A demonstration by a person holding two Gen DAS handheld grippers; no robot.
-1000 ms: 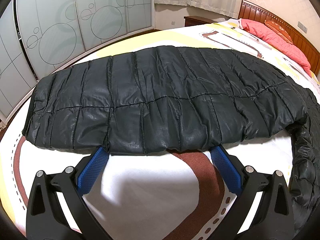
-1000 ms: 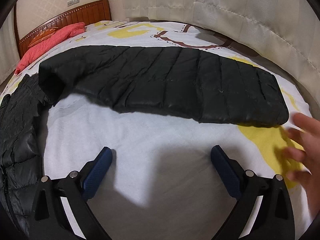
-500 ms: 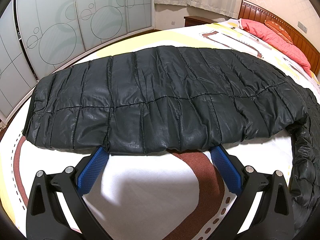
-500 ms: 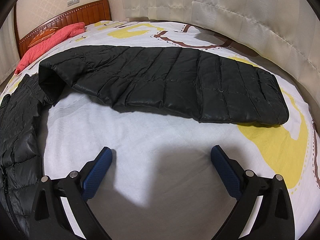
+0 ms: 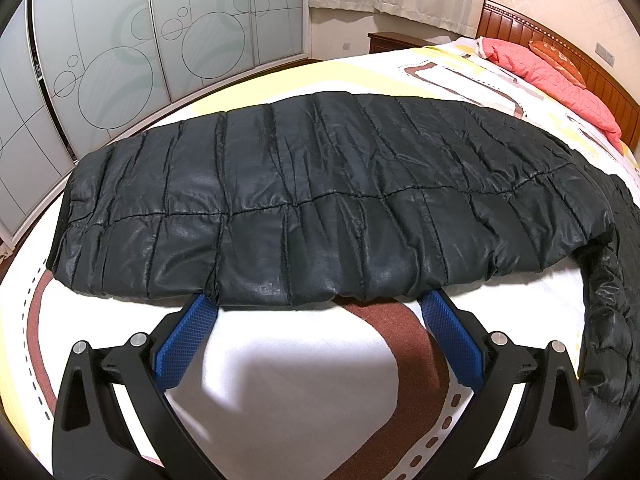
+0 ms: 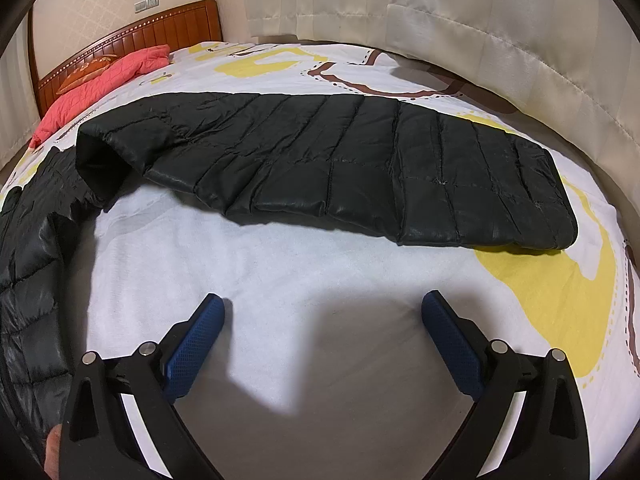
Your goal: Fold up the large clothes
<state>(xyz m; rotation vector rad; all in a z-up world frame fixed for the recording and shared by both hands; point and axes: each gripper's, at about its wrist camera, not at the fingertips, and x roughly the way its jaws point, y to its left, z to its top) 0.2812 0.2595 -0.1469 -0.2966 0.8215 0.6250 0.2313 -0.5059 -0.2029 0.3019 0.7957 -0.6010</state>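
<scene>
A black quilted down jacket lies spread on the bed. In the left wrist view one sleeve (image 5: 320, 200) stretches across the frame, and the jacket's body (image 5: 612, 312) runs down the right edge. My left gripper (image 5: 320, 308) is open, its blue fingertips (image 5: 188, 340) just under the sleeve's near edge. In the right wrist view the other sleeve (image 6: 360, 168) lies across the bed, with the body (image 6: 32, 264) at the left edge. My right gripper (image 6: 324, 312) is open over bare sheet, well short of that sleeve.
The bed sheet (image 6: 320, 264) is white with yellow and brown patterns. A pink quilt (image 5: 560, 76) and wooden headboard (image 6: 132, 40) lie at the far end. Sliding frosted wardrobe doors (image 5: 140, 60) stand left of the bed; curtains (image 6: 480, 20) hang on the right side.
A person's hand at the right edge of the right wrist view one second ago has left the frame. Neither gripper has visibly moved.
</scene>
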